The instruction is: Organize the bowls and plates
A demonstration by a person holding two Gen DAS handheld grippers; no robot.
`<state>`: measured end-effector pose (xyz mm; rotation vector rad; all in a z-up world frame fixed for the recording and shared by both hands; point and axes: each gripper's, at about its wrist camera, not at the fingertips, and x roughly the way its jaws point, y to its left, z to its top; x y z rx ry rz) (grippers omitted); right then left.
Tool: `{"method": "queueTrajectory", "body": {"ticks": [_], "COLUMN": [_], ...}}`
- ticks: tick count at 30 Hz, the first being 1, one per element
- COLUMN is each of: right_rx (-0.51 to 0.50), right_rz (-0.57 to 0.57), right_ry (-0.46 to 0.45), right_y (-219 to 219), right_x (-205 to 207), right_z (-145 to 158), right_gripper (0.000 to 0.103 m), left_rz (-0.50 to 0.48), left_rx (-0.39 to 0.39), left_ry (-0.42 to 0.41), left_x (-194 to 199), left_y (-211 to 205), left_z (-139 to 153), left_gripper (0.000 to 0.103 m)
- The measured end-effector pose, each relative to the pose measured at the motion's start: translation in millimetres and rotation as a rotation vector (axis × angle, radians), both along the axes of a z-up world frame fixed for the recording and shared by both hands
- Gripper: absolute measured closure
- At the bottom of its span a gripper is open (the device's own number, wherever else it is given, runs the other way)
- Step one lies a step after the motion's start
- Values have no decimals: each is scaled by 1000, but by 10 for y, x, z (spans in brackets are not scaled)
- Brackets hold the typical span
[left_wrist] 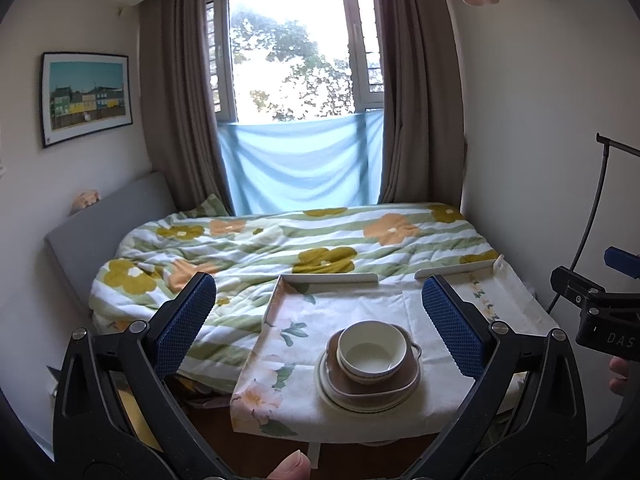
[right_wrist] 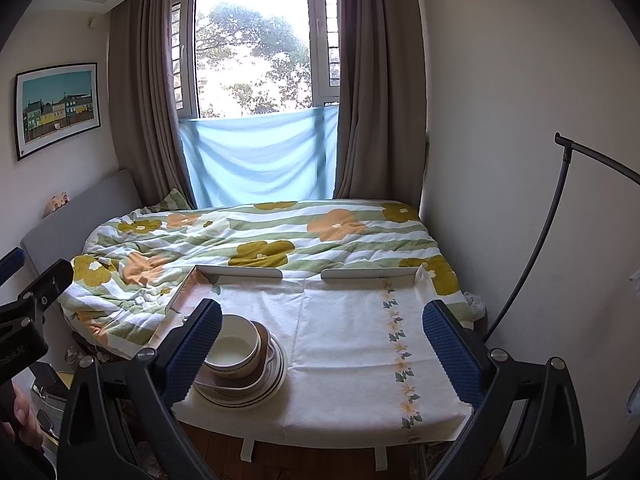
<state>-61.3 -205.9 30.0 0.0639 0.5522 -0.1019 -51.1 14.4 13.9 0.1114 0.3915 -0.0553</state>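
A cream bowl [left_wrist: 367, 350] sits on top of a stack: under it a brown squarish dish [left_wrist: 404, 386] with a small handle, and under that round cream plates [left_wrist: 332, 390] with dark rim lines. The stack stands on a small table covered by a floral cloth [left_wrist: 288, 344]. My left gripper [left_wrist: 318, 322] hangs open above and in front of the stack, holding nothing. In the right wrist view the same bowl [right_wrist: 236, 350] and plates [right_wrist: 276, 376] lie at the table's left, partly hidden by my left finger. My right gripper [right_wrist: 322, 338] is open over the bare cloth [right_wrist: 352, 332].
The table has a low white rail [right_wrist: 240, 272] along its far edge and sides. Behind it is a bed with a flowered quilt [left_wrist: 280, 248]. A black curved stand [right_wrist: 536, 252] rises at the right by the wall. Wooden floor shows below the table.
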Motion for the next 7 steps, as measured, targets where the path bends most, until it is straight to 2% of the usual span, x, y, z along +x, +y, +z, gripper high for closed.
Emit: {"method": "queueTrajectory", "body": {"ticks": [7], "right_rx": [0], "right_rz": [2], "right_ry": [8], "right_y": [43], "right_x": [33], "right_z": [-47], "right_gripper": [3], "left_rz": [-5], "left_rx": [-1], "left_ry": [-12], "left_x": [49], "left_y": [40], "left_z": [-28], "left_gripper": [0]}}
